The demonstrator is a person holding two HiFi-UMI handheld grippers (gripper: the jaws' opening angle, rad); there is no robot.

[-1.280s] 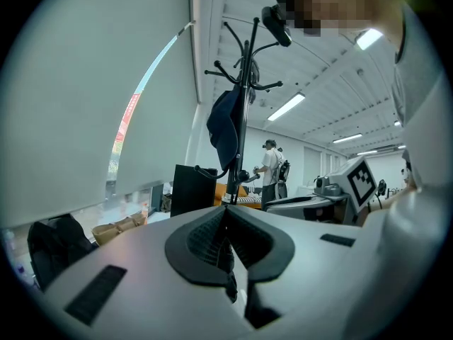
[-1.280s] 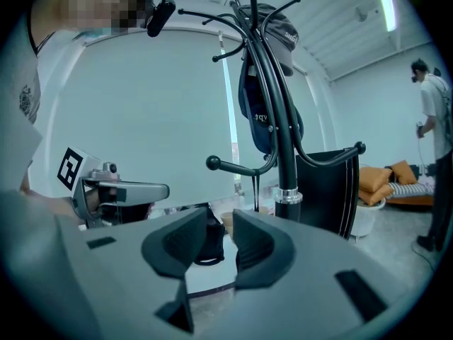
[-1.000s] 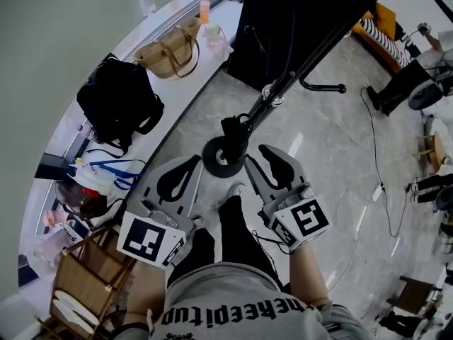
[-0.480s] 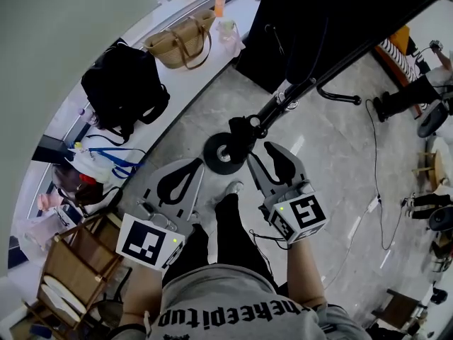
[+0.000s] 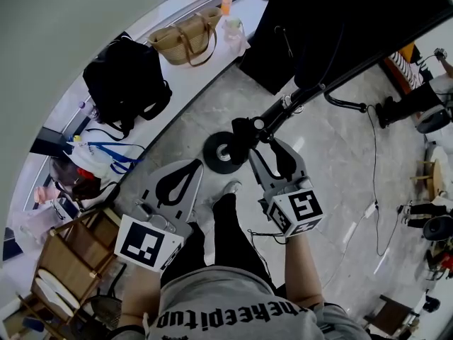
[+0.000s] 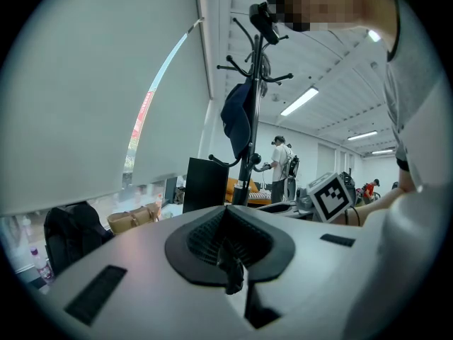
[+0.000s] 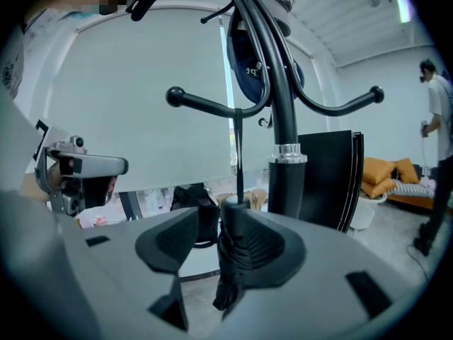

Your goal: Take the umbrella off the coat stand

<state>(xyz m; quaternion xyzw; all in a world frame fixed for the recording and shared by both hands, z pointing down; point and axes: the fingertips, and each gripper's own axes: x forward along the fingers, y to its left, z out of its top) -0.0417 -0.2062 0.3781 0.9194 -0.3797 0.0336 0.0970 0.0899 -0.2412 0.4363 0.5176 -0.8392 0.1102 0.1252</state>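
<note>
The black coat stand's pole (image 5: 322, 83) rises from a round base (image 5: 223, 152) on the marble floor. A folded black umbrella (image 7: 237, 253) hangs from one of its hooks (image 7: 205, 105) by a thin cord. My right gripper (image 7: 216, 236) has the umbrella between its jaws; it lies against the right pad, with a gap at the left pad, and the jaws are opening. In the head view that right gripper (image 5: 272, 149) reaches the umbrella (image 5: 244, 129) beside the pole. My left gripper (image 5: 185, 176) hangs lower left, shut and empty, as the left gripper (image 6: 228, 232) view shows.
A dark cap (image 6: 237, 119) hangs high on the stand. A black backpack (image 5: 124, 83) and a straw bag (image 5: 187, 37) sit on the white window ledge. A wooden chair (image 5: 64, 261) stands at my left; a black panel (image 7: 329, 176) stands behind the stand. A cable (image 5: 379, 168) trails across the floor.
My right gripper has closed in on the stand, its jaws now wider and on either side of the umbrella. The left gripper has stayed where it was.
</note>
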